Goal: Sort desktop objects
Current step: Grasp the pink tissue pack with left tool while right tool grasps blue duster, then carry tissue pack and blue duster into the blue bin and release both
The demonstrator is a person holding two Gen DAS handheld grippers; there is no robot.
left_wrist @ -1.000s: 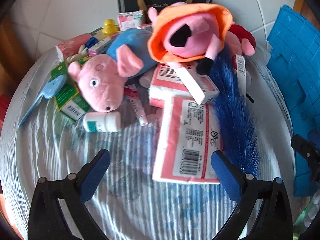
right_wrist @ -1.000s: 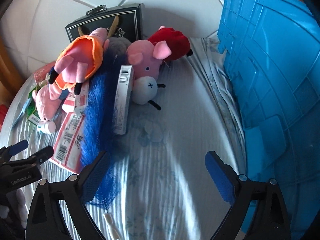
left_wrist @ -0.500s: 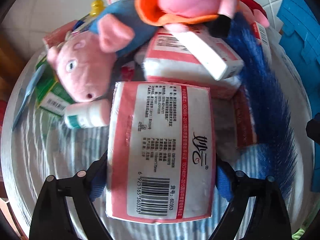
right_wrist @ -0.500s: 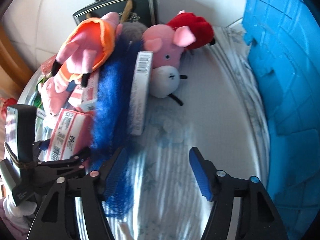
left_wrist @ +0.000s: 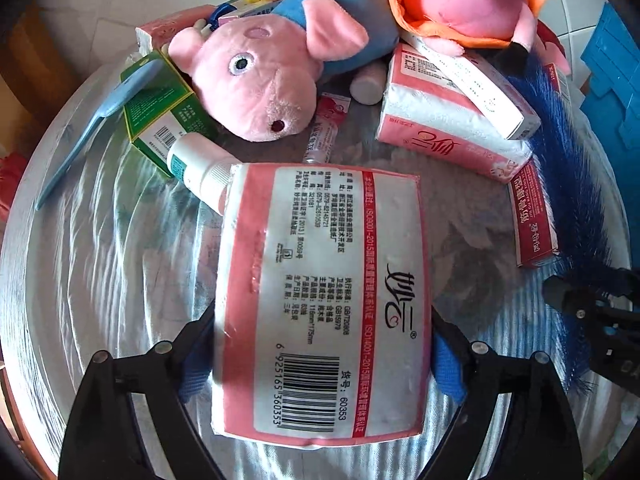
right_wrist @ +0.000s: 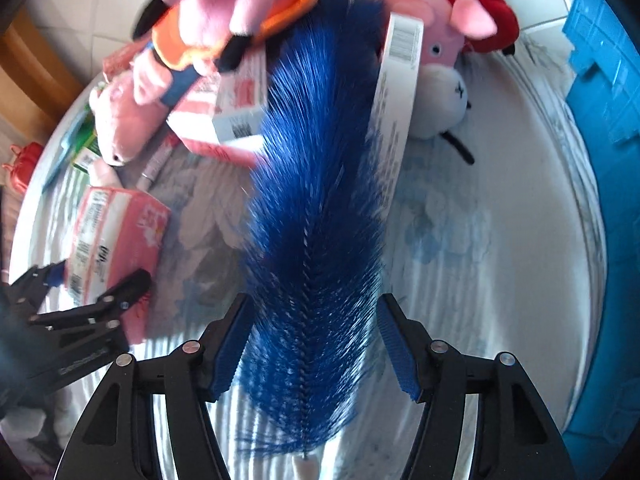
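While the left gripper (left_wrist: 320, 344) clamps the tissue pack (left_wrist: 320, 300) and the right gripper (right_wrist: 316, 344) brackets the brush (right_wrist: 316, 200) unclosed, lifting the brush may topple the box (right_wrist: 394, 112) leaning on it.

Blue brush (right_wrist: 316, 216) blurred (handle possibly cut off below).

Left gripper (left_wrist: 320, 356): two matte black angular fingers (left_wrist: 132, 396) are seen, each with a triangular cut-out near the base and two round silver screw heads on the upper edge. Blue ribbed pads (left_wrist: 448, 372) are fitted to the inner faces. Right gripper (right_wrist: 316, 344): the same black build is noted, with silver screws and blue ridged pads (right_wrist: 394, 344). Pale embossed lettering is seen on the left gripper body in the right wrist view; it is not legible.
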